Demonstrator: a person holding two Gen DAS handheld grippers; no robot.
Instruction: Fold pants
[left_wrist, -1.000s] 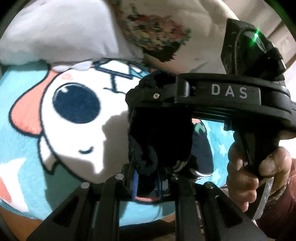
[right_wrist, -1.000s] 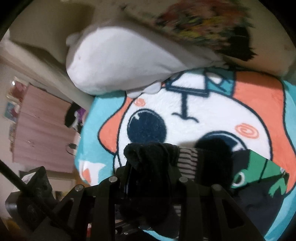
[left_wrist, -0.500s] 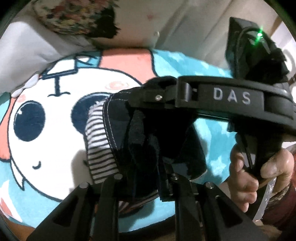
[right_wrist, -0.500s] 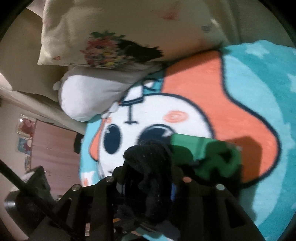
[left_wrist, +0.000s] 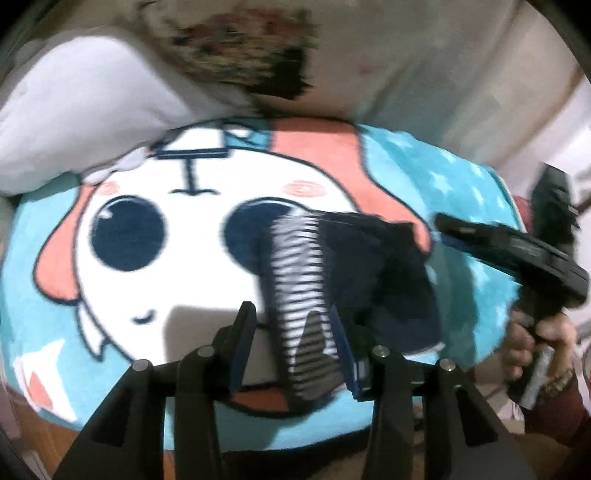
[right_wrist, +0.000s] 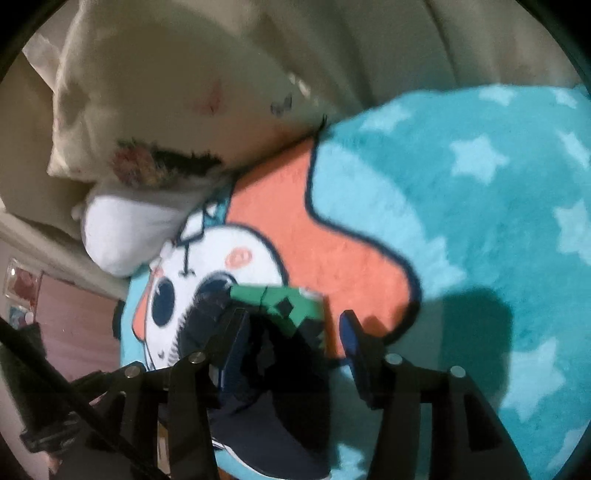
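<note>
Item: pants (left_wrist: 373, 277), dark, with a striped waistband (left_wrist: 299, 291) and a green printed patch (right_wrist: 284, 302), bunched into a compact bundle. Location: laid on the round cartoon-face rug (left_wrist: 147, 258), over the face's right-hand eye and the adjoining orange area, towards the rug's near edge. Beyond the rug's far edge a white pillow (left_wrist: 85, 110) and a floral pillow (left_wrist: 332, 55) are recorded. Left gripper (left_wrist: 291, 332): fingers spread apart, the striped waistband lying between them but not pinched. Right gripper (right_wrist: 291, 332): fingers likewise apart, straddling the dark cloth and green patch without being closed on it; whether the cloth is touched by a fingertip cannot be told, the frames being blurred. In the left view the right tool is seen at the rug's right side, held by the person's hand (left_wrist: 532, 343). Step judged in hand: the release of the garment onto the rug after a fold. Progress judged: late, the bundle being small, though its edges are seen uneven. Next move judged to call for: both tools to be drawn clear without snagging loose cloth, or a fresh grip taken at the bundle's edge should a further fold be wanted.
</note>
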